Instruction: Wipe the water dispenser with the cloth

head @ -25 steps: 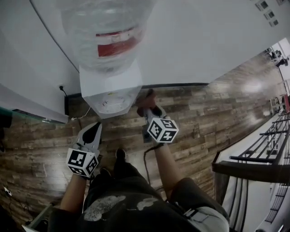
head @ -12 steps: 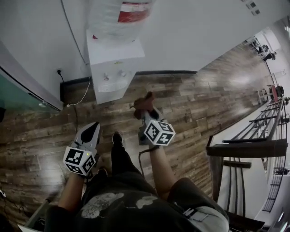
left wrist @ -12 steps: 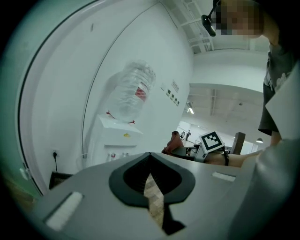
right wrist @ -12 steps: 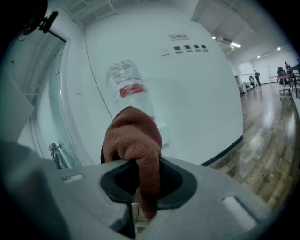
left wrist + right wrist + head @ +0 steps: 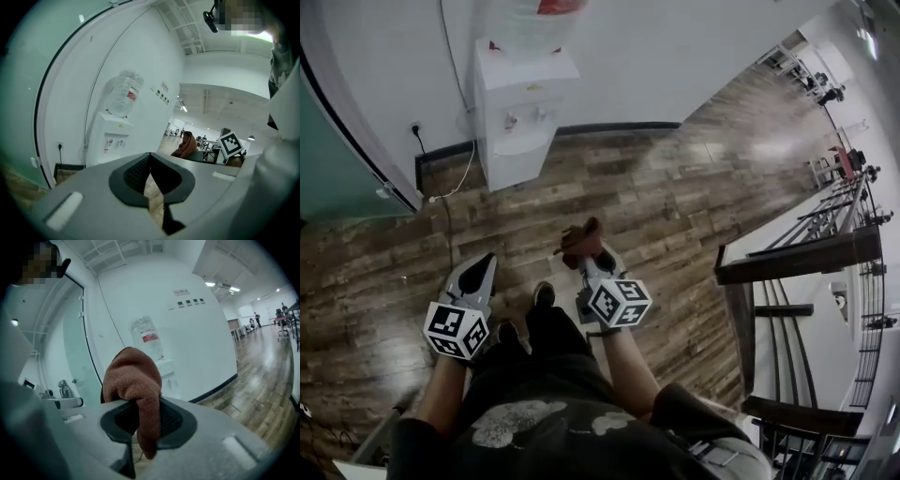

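**Cloth gripped, dispenser well out of reach**

The right gripper (image 5: 587, 257) has its jaws clamped on the brown cloth (image 5: 579, 240), which bunches up above the pads in the right gripper view. The left gripper (image 5: 478, 273) carries nothing, its jaws pressed together. The water dispenser (image 5: 521, 105) stands against the wall at about 11 o'clock in the head view, well apart from both grippers across the wooden floor (image 5: 675, 206). No wiping contact shows, so by the look of it the approach and the wipe are both left to do. The bottle (image 5: 147, 337) bears a red label, but its print and the small wall signs are too small to read.
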The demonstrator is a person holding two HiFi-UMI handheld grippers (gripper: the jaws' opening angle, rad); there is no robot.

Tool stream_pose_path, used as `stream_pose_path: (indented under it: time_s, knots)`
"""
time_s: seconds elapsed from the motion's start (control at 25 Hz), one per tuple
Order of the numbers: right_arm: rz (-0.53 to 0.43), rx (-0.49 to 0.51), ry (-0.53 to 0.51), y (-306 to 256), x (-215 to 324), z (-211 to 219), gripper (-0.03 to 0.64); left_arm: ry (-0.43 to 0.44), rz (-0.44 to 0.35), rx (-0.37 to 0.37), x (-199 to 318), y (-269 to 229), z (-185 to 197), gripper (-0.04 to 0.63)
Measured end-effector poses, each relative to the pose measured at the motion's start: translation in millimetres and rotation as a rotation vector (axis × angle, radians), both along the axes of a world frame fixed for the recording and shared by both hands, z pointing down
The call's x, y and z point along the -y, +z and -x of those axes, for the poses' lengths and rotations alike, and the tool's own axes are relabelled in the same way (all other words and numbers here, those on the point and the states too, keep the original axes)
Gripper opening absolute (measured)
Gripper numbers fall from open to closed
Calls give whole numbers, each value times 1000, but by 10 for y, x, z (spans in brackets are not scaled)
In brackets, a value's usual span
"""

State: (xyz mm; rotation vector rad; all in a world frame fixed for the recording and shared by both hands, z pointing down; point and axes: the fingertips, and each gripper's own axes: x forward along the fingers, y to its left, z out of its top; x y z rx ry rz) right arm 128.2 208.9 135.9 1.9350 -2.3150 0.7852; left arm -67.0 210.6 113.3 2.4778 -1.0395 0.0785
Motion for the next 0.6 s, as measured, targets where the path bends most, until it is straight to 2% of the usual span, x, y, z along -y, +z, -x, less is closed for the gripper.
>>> stream_pose_path:
  time_s: [0.2, 0.4, 0.52, 0.6]
  knots:
    - [15, -2, -14, -58, -551, -3, 63, -21, 21, 12, -399, -8, -5, 20]
    - [-43, 34, -51, -297, -948, -79, 64, -25, -50, 38, -744, -258, -188, 20]
    - [-53, 38, -78, -367, -1343, -169, 63, -55, -79, 14, -1019, -424, -335, 20]
    - [-53, 47, -78, -384, -1654, -229, 63, -39, -96, 9, -1290, -497, -463, 20]
